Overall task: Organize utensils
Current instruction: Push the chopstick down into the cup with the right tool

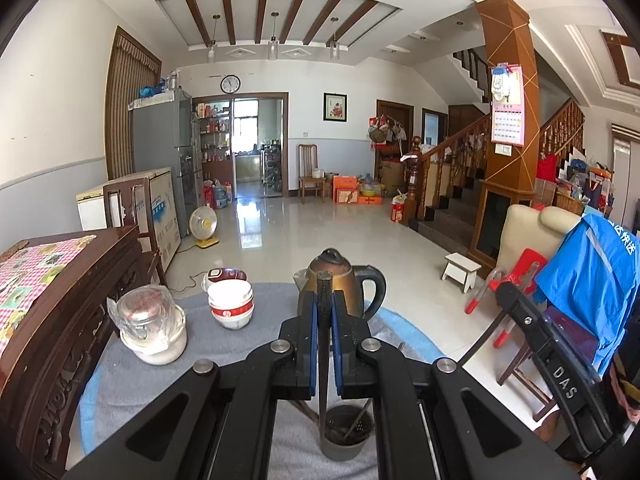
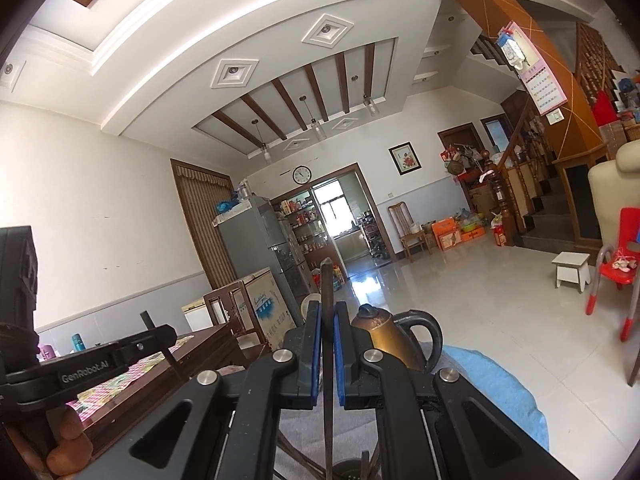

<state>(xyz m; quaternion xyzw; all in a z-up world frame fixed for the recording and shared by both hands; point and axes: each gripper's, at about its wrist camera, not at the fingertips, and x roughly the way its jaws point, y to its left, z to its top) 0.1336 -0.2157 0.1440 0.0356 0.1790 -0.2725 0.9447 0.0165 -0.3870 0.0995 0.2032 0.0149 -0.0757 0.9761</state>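
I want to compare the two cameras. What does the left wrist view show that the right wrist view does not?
Only the left wrist view shows the stacked bowls, the glass jar and the whole grey utensil holder.

Only the right wrist view shows the left gripper from the side, with a dark stick clamped in it, and the fingers holding it.

Both show the brown kettle and the wall clock. In each, that camera's own gripper, left or right, is shut on a dark chopstick.

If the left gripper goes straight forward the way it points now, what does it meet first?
Most likely the brown kettle, directly beyond the left gripper, which is shut on a dark chopstick. Depth is unclear in this fisheye view, so the gap cannot be judged.
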